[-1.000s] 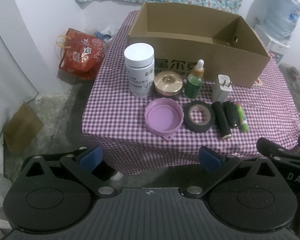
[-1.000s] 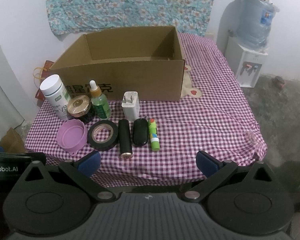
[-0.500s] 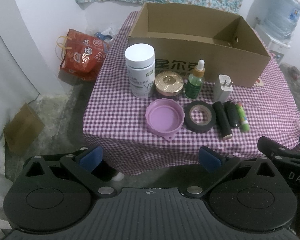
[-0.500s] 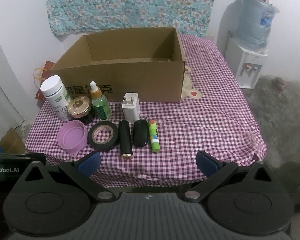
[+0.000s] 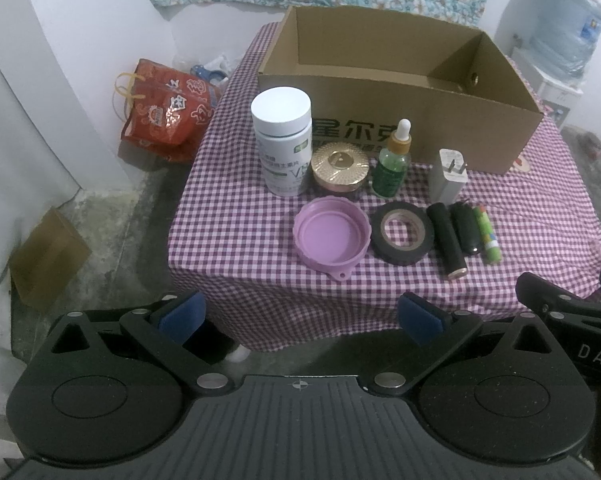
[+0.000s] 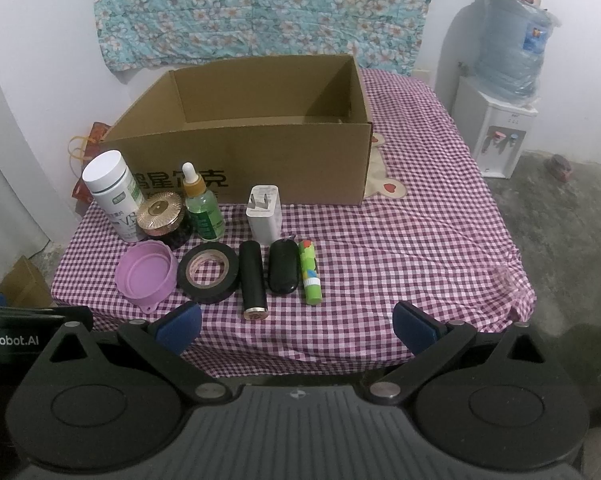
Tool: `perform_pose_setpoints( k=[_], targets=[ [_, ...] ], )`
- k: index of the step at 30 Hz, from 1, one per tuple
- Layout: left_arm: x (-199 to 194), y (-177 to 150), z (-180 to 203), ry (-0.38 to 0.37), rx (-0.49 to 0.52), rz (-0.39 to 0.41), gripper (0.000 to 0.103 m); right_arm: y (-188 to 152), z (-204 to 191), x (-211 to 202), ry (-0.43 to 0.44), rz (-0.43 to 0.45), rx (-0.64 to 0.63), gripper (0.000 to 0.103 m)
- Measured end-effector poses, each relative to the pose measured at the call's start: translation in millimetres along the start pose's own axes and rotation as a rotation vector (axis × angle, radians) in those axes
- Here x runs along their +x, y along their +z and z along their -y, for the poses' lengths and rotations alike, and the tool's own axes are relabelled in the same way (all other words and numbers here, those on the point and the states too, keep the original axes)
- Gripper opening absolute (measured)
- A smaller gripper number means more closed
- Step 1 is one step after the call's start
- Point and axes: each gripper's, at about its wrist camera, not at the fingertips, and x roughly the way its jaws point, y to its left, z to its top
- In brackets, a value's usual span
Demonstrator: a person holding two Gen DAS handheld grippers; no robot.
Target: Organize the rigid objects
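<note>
Your left gripper [image 5: 300, 316] hangs wide open before the table's near edge, holding nothing. On the checked tablecloth [image 5: 228, 216], an open cardboard box [image 5: 396, 120] takes the far side. In front of it, from the left edge: a white pill bottle [image 5: 283, 146], a gold-lidded jar [image 5: 340, 171], a green dropper bottle [image 5: 391, 161] and a white plug adapter [image 5: 448, 179], all upright. Nearer you lie a purple lid [image 5: 331, 237], a black tape roll [image 5: 402, 232], a black tube [image 5: 447, 239], a dark oval item [image 5: 467, 227], possibly a case, and a green glue stick [image 5: 487, 233]. Your right gripper's tip [image 5: 556, 304] shows at the right.
</note>
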Motion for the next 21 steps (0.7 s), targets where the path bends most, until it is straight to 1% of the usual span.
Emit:
perform_pose_setpoints(
  k=[15,21],
  targets=[
    [0.9,0.4,2.3,0.001,0.005,-0.001,0.103,2.3,-2.1,1.0,0.0,0.002,-0.008,0.103],
    [3.6,4.5,7.6,-0.014,0.016,0.005,0.103,4.1,2.6,4.4,-0.007,0.006,-0.003,0.103]
  ],
)
